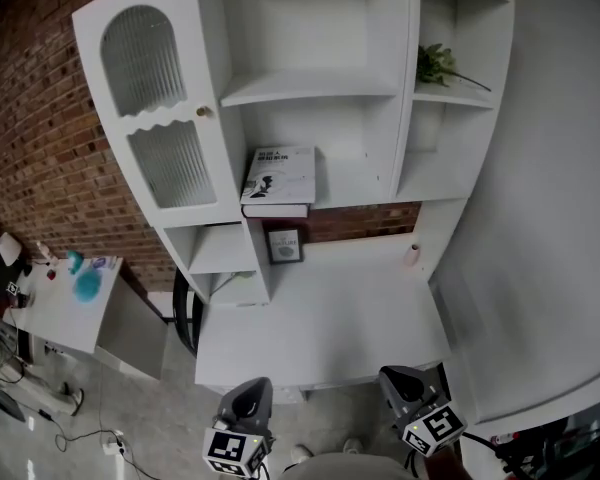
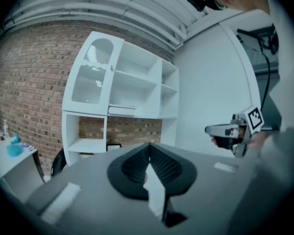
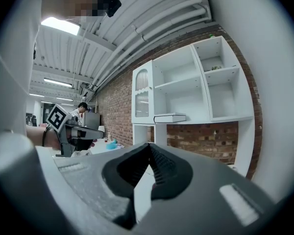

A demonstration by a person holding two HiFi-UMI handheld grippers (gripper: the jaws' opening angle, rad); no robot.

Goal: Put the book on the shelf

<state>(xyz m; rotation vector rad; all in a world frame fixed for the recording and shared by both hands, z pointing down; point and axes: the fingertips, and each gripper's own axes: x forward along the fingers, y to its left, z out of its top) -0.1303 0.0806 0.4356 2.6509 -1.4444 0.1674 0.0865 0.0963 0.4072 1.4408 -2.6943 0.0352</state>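
**Book on shelf, both grippers empty and back from the desk**

Brick wall (image 1: 40,138) runs behind everything and shows through the open back below the lowest shelf boards.

White shelf unit (image 1: 310,86) stands against the wall. It has a tall middle bay with two boards and a narrower bay at the right. At the left is a door (image 1: 155,108) with ribbed panes and a small round knob.

White desk (image 1: 320,318) juts out under the unit towards the camera, its top bare apart from a small item at the back right, too small to make out.

Low white side table (image 1: 65,313) sits off to the left with a teal object (image 1: 86,284) on it.

Book (image 1: 279,180) lies flat on the lower board of the middle bay. Its pale cover faces up and its dark spine faces front. It sits at the left end of that board, just beside the door. Nothing touches it but the board.

Left gripper (image 1: 248,393) is at the bottom edge of the head view, short of the desk's near edge. Its own view shows the jaws pressed together with nothing between them.

Right gripper (image 1: 402,380) is alongside, at the same depth. Its jaws are likewise closed on nothing. Both grippers are well apart from the book.

Green plant (image 1: 437,65) sits on the upper board of the right bay.

Small dark framed picture (image 1: 284,245) stands under the book's board, against the brick.
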